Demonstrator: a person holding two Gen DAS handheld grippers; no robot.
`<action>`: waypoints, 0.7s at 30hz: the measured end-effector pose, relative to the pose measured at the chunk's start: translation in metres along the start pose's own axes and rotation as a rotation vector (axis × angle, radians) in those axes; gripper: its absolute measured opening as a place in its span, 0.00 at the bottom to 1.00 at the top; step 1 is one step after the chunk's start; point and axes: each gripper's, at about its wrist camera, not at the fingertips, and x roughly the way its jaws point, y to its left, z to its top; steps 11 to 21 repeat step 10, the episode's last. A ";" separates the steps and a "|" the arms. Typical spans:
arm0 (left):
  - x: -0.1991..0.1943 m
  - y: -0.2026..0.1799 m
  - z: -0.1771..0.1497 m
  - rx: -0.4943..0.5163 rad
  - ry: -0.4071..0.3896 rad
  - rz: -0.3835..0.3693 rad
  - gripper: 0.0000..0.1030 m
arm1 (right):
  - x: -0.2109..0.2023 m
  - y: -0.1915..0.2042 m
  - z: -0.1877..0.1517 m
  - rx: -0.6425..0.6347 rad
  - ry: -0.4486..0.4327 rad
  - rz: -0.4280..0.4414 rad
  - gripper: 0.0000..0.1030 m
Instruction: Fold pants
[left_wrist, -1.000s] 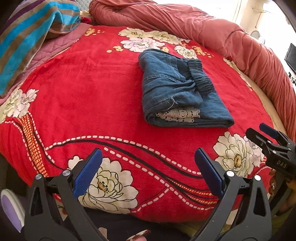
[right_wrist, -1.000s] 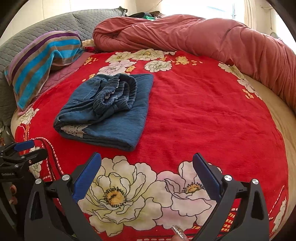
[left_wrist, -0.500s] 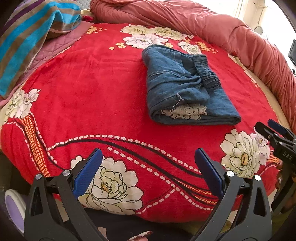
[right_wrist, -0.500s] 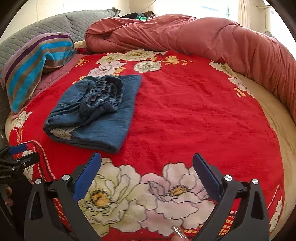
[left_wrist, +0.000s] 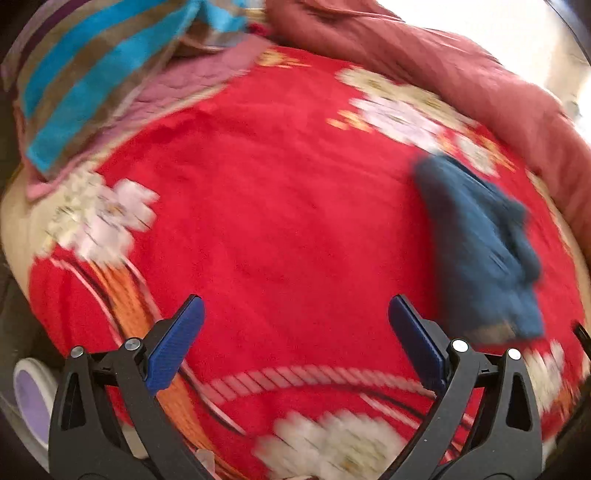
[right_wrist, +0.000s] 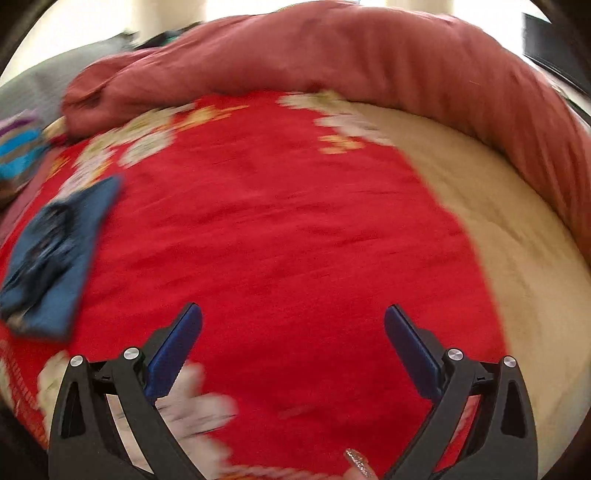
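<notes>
The folded blue denim pants lie on the red flowered blanket, at the right of the blurred left wrist view. In the right wrist view the pants sit at the far left edge. My left gripper is open over bare blanket, well left of the pants, with nothing between its blue pads. My right gripper is open too, holding nothing, far to the right of the pants above the red blanket.
A rolled pink-red duvet curves along the back and right. A striped blue and brown pillow lies at the back left. Bare cream mattress shows right of the blanket. A fingernail shows at the bottom edge.
Both views have swung apart quickly and are blurred: the pants slid to the right in the left wrist view and to the far left in the right wrist view. Both grippers stay open.
</notes>
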 end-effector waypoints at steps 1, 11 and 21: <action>0.007 0.011 0.011 -0.020 -0.003 0.025 0.91 | 0.003 -0.013 0.004 0.023 -0.003 -0.033 0.95; 0.084 0.094 0.076 -0.206 0.041 0.202 0.91 | 0.049 -0.140 0.044 0.206 0.031 -0.288 0.95; 0.084 0.094 0.076 -0.206 0.041 0.202 0.91 | 0.049 -0.140 0.044 0.206 0.031 -0.288 0.95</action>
